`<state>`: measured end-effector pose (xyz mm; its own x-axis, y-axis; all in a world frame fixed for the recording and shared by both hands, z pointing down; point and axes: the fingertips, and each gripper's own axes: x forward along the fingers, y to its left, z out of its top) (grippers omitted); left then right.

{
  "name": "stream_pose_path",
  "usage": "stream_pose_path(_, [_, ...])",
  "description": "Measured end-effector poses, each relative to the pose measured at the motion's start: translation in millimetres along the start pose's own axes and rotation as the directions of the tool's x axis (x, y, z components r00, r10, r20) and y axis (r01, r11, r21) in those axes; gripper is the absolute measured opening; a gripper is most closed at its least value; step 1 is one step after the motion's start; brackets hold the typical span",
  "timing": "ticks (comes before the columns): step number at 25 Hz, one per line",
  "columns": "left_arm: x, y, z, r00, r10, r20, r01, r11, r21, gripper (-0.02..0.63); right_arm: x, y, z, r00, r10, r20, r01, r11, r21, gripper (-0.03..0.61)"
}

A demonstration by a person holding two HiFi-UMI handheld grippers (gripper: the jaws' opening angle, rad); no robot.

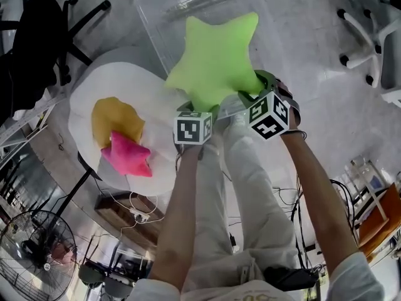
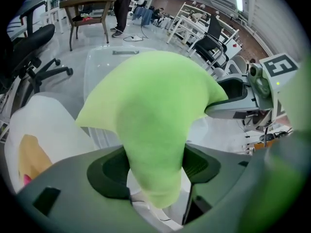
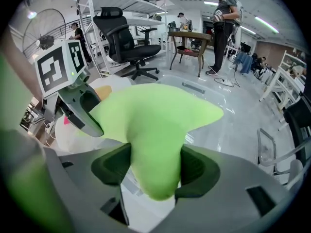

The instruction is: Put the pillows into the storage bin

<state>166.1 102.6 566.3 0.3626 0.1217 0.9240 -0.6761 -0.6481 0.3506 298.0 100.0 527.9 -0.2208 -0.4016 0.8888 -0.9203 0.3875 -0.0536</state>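
Glossy grey floor [image 1: 313, 55] holds a clear plastic storage bin [image 1: 156, 17]; a lime-green star-shaped plush pillow [image 1: 216, 58] hangs over it. The left gripper [image 2: 155, 166] and the right gripper [image 3: 155, 166] each clamp one of its lower points, jaws partway closed.
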Motion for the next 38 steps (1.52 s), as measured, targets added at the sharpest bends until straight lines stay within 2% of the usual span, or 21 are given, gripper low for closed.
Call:
stream_pose_path(13, [15.1,-10.6,13.8,1.000,-0.011,-0.020,0.012,0.999,0.030,0.330,6.5,-19.9,-18.9,1.000,-0.001,-0.009,0.002,0.997,0.076,0.310])
stream_pose_path(16, [16.5,-8.9,16.0,1.000,-0.024,-0.017,0.024,1.000,0.016,0.361,12.5,-22.4,-22.0,1.000,0.000,-0.024,0.002,0.995,0.098,0.324])
stream_pose_path(18, [18.4,-9.9,22.5,0.999,-0.033,-0.006,0.033,0.999,-0.005,0.390,16.2,-26.7,-29.6,0.999,-0.014,-0.053,0.018,0.997,0.072,0.347])
stream_pose_path(21, [20.3,-12.3,40.7,0.999,-0.030,0.024,0.030,1.000,-0.007,0.387,18.5,-27.2,-40.1,0.996,-0.036,-0.082,0.037,0.999,0.008,0.344])
stream_pose_path(27, [16.9,-7.4,59.9,0.999,-0.024,0.047,0.023,1.000,0.017,0.383,19.0,-8.7,-45.1,0.996,0.002,-0.087,0.003,0.998,0.055,0.340])
stream_pose_path(32, [15.2,0.8,45.9,0.999,-0.018,0.044,0.018,1.000,0.005,0.400,23.4,6.5,-38.2,0.998,0.014,-0.069,-0.012,0.999,0.038,0.328])
stream_pose_path(38, [11.9,10.9,26.6,0.999,-0.011,0.044,0.013,0.999,-0.044,0.373,30.7,16.7,-20.6,0.998,0.036,-0.048,-0.035,0.999,0.013,0.328])
